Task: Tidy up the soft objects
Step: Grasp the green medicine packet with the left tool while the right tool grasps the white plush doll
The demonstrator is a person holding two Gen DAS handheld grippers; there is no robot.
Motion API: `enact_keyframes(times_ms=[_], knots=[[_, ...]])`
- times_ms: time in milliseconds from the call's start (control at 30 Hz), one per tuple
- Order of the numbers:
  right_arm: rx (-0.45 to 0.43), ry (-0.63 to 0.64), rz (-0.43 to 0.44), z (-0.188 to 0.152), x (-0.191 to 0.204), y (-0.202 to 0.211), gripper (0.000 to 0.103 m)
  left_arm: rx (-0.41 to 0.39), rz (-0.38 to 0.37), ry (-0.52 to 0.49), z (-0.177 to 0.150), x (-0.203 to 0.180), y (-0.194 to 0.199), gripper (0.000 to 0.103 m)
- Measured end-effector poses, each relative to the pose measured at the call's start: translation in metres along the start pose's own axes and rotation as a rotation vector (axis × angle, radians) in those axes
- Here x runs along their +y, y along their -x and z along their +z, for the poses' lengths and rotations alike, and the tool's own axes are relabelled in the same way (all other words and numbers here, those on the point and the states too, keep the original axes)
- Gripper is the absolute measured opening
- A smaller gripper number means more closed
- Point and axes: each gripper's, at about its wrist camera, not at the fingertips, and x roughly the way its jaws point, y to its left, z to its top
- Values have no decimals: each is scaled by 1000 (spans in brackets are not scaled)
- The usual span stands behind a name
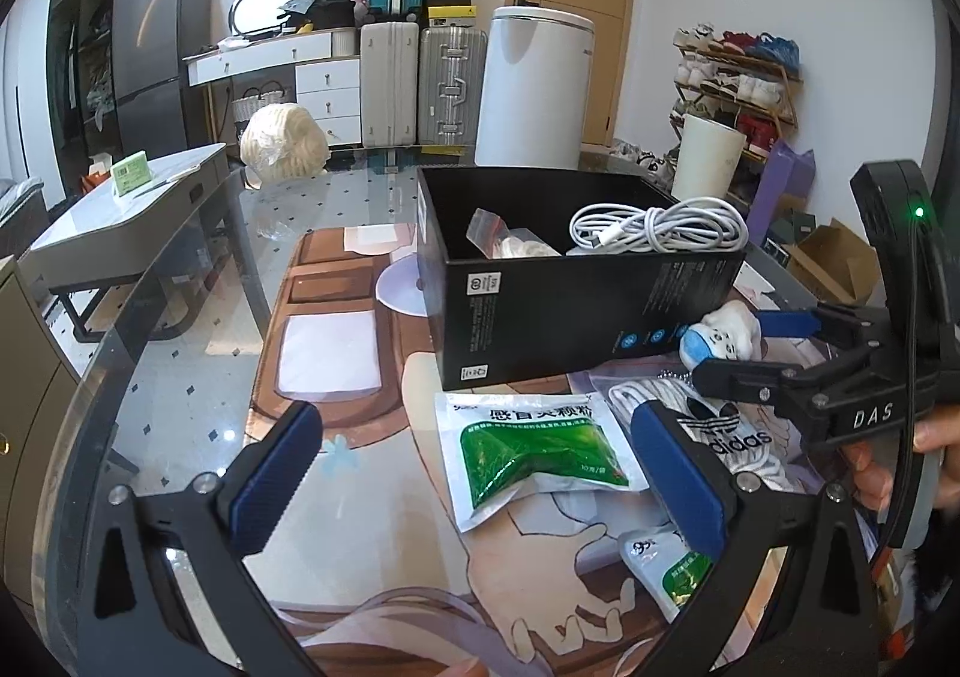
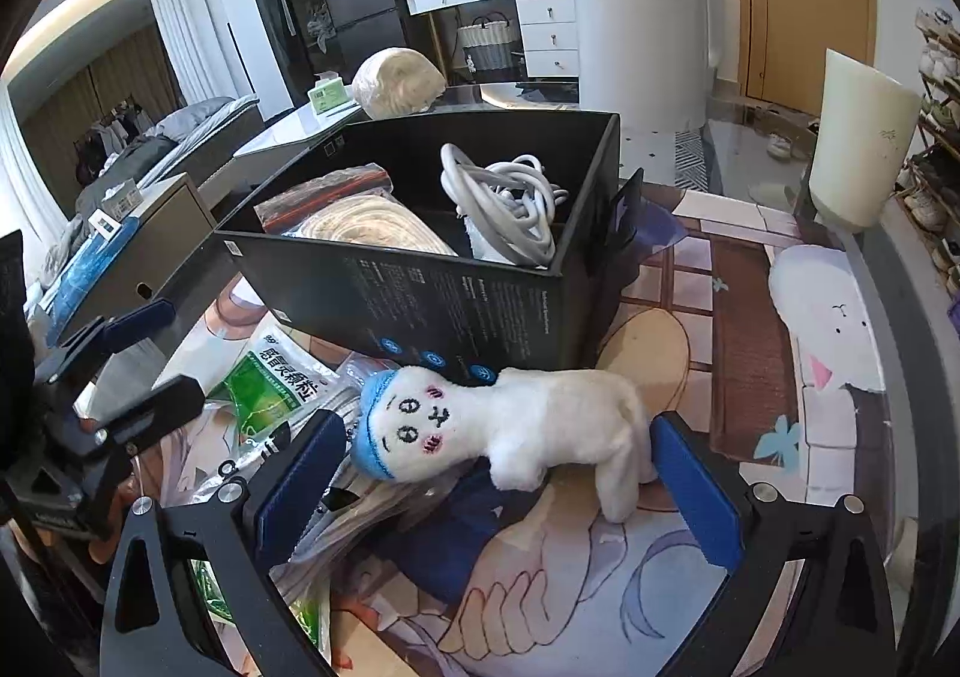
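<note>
partly hidden: plush toy (image 1: 729,336)

"adidas" on bag (image 1: 735,440); "AUX" on white appliance (image 2: 636,11).

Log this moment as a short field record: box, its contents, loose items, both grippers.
box: black box, open top, on the table mat
in box: white cable; bagged cream item
plush toy: outside the box, lying between the right gripper fingers
green sachet: on the mat, in front of the box
left gripper: open, holding nothing
right gripper: open around the toy, not clamped
</note>
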Motion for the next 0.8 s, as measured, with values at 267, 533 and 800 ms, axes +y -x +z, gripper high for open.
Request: enact_keyframes(times_ms=[267,533,800], knots=[[1,-10,16,-1,-1,3,93,11,-22,20,0,5,-1,103],[-48,8,45,-6,-2,26,92,20,-26,15,0,5,-2,103],[-112,14,86,-5,-1,48,92,93,16,-1,0,1,-15,103]])
